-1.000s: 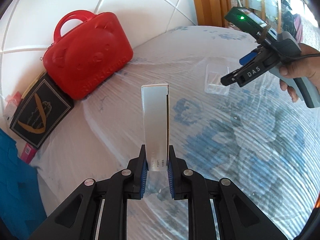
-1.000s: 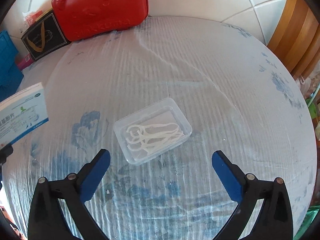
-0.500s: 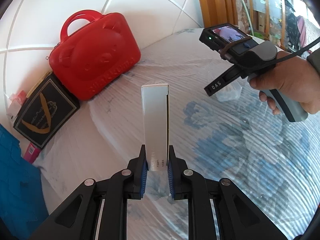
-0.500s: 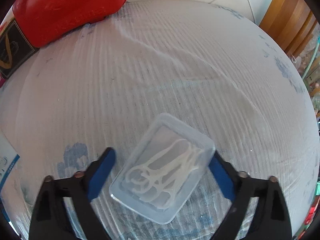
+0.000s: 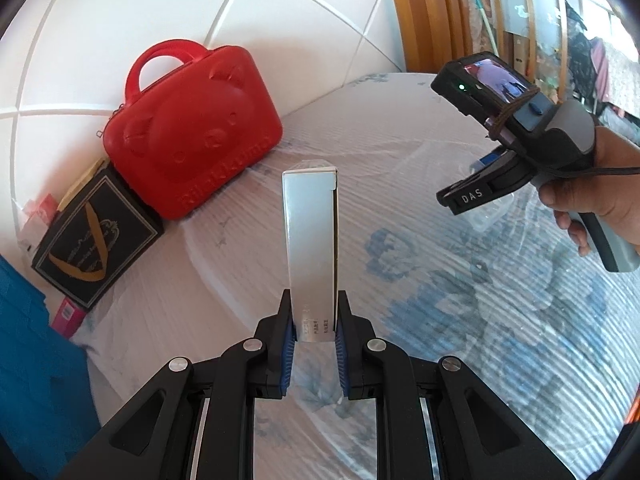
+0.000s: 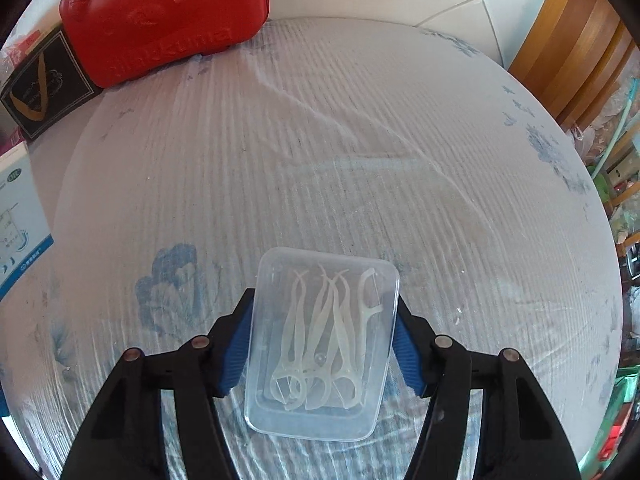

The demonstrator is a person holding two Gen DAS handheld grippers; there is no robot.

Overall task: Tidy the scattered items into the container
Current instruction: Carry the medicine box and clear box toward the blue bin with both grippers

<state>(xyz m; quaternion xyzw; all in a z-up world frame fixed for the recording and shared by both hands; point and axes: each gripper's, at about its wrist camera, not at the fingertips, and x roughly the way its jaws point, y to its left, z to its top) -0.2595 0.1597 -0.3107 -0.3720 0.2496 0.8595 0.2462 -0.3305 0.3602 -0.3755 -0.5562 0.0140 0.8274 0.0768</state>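
My left gripper (image 5: 315,344) is shut on a slim white medicine box (image 5: 311,240), held upright above the table; the box also shows at the left edge of the right wrist view (image 6: 18,220). My right gripper (image 6: 322,344) is shut on a clear plastic box of white floss picks (image 6: 324,344), its blue pads pressed on both long sides. In the left wrist view the right gripper (image 5: 488,184) is held by a hand over the table, the clear box (image 5: 486,216) partly hidden behind it. The red bear-shaped case (image 5: 192,136) stands closed at the back.
A black box with a gold emblem (image 5: 96,236) leans beside the red case (image 6: 168,16). A blue object (image 5: 36,360) lies at the left edge. The round table has a plastic-covered blue floral cloth (image 6: 360,140). A wooden frame (image 6: 576,48) stands at the right.
My right gripper came down over the clear floss-pick box and closed on its sides. My left gripper kept holding the medicine box, shifting slightly.
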